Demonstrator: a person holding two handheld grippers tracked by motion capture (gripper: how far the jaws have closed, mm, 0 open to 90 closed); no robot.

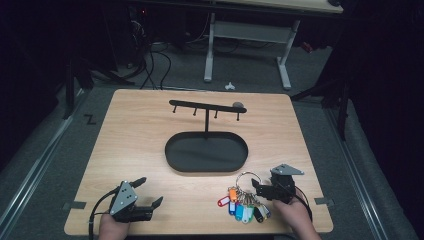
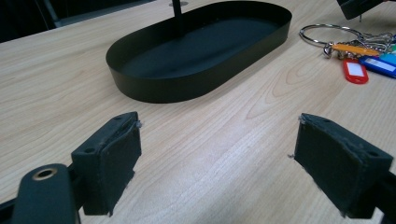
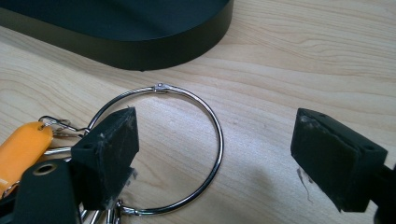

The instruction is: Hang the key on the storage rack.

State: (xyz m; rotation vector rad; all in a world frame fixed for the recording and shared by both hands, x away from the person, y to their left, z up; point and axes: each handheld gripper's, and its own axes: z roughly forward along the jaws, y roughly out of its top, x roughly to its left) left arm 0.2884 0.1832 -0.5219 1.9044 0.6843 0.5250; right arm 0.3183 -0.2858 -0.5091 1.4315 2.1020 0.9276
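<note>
**Jaws wide above the key ring**

My right gripper (image 3: 212, 154) stands wide open and holds nothing; one jaw is over the metal ring (image 3: 161, 149), the other outside it, probably to pinch the wire. The coloured key tags (image 1: 243, 206) lie beside it. My left gripper (image 1: 148, 192) waits empty, also wide open. Farther is the black oval tray (image 1: 206, 152) with its hook stand (image 1: 206, 107), likely where the ring must hang.

High view overhead facing forward, gripper views low, close, sharing tray (image 2: 196, 79)
</note>
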